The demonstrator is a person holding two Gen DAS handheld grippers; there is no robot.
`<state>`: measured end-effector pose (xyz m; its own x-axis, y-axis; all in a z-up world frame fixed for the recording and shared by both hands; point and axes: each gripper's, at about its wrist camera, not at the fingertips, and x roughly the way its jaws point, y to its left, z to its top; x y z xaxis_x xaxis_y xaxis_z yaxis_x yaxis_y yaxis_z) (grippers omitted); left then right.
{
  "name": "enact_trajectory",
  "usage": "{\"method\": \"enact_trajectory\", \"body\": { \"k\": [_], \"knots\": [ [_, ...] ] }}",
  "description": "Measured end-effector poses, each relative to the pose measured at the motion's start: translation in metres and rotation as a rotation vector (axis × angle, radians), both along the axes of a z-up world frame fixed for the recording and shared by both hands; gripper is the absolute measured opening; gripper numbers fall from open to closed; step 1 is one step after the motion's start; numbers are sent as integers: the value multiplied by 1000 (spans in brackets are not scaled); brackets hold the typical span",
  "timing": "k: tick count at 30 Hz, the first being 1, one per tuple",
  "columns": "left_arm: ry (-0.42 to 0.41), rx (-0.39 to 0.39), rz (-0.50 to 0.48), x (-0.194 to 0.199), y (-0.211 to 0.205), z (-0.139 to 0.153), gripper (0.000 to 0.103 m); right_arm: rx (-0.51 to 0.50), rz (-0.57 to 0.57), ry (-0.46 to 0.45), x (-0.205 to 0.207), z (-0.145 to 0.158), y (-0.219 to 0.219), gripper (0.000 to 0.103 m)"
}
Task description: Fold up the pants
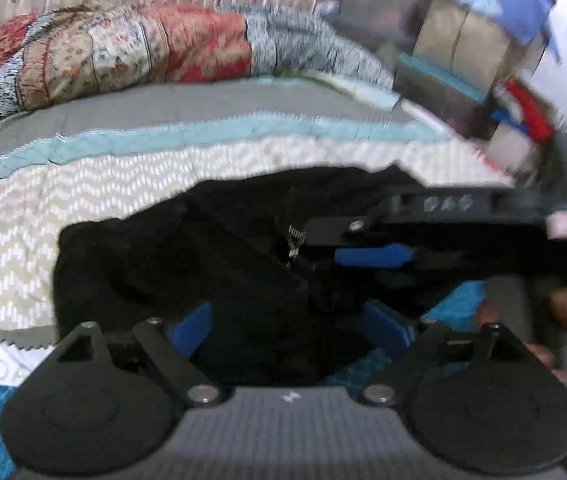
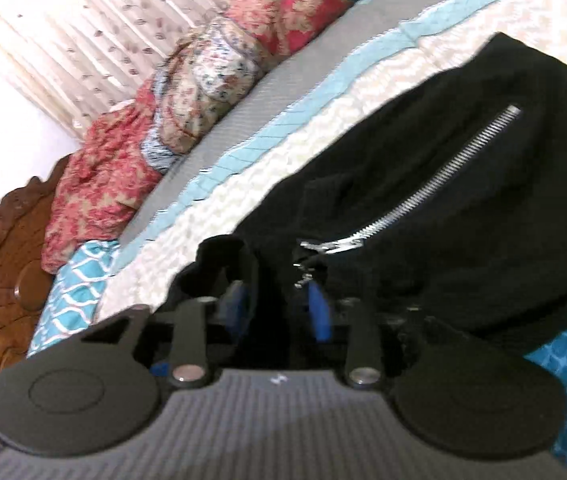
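Pants [image 2: 443, 184] zipper [image 2: 447, 176]: right view only.

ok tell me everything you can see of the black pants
The black pants look like soft, thick fabric, bunched in a rumpled heap on the chevron bedspread. A silver zipper runs diagonally across them. The right gripper is shut on a fold near the zipper pull; the left gripper is open with cloth between its fingers.
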<state>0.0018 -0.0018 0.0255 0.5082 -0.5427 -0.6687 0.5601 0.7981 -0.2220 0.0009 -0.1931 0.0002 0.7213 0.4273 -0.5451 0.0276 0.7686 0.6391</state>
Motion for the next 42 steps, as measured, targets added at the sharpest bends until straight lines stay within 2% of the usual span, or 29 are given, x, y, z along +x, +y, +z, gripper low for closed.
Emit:
{"method": "enact_trajectory", "body": {
  "k": [2, 4, 6, 10, 11, 12, 14, 15, 17, 19, 21, 22, 23, 24, 26, 28, 31, 33, 35, 38, 40, 42],
  "knots": [
    [19, -64, 42, 0, 27, 10, 88, -42, 46, -37, 6, 7, 9, 69],
    [46, -110, 134, 3, 58, 15, 89, -84, 98, -63, 15, 11, 16, 74],
    [82, -137, 239, 11, 84, 14, 89, -104, 147, -56, 30, 7, 26, 88],
    [159, -185, 387, 24, 118, 4, 87, -192, 229, 11, 64, -12, 56, 90],
    [170, -192, 399, 26, 121, 2, 87, -217, 265, 28, 68, -15, 64, 84],
    [177, -195, 404, 28, 121, 1, 87, -245, 303, 39, 71, -17, 73, 47],
    [169, -184, 401, 29, 117, 0, 86, -317, 311, -6, 66, -8, 84, 26],
    [162, -180, 395, 30, 116, 1, 86, -330, 297, -64, 59, 2, 82, 20],
    [152, -178, 376, 32, 113, 2, 86, -367, 230, -136, 48, 18, 73, 19],
    [141, -173, 353, 36, 103, 3, 86, -434, 134, -161, 41, 24, 59, 19],
    [131, -167, 328, 37, 91, 6, 86, -484, 65, -113, 42, 15, 44, 20],
    [130, -163, 317, 41, 84, 7, 86, -504, 67, -77, 44, 6, 39, 22],
    [131, -160, 306, 44, 78, 7, 85, -502, 86, -56, 46, -2, 35, 31],
    [130, -157, 293, 46, 71, 7, 84, -486, 94, -54, 45, -4, 31, 44],
    [131, -152, 267, 51, 57, 8, 83, -452, 54, -77, 40, 6, 18, 66],
    [128, -154, 241, 57, 45, 10, 81, -400, -16, -136, 34, 19, 7, 68],
    [125, -157, 209, 67, 26, 14, 70, -339, -91, -163, 27, 29, -19, 67],
    [135, -166, 179, 76, 9, 16, 63, -353, -124, -175, 19, 34, -29, 56],
    [142, -163, 143, 85, -9, 15, 57, -387, -186, -185, 16, 37, -39, 55],
    [150, -117, 108, 94, -37, 6, 53, -398, -317, -167, 4, 33, -75, 55],
    [170, -67, 93, 100, -53, -6, 50, -406, -384, -123, -1, 25, -103, 56],
    [187, -5, 100, 104, -66, -22, 49, -397, -420, -78, -2, 13, -126, 65]
  ]
}}
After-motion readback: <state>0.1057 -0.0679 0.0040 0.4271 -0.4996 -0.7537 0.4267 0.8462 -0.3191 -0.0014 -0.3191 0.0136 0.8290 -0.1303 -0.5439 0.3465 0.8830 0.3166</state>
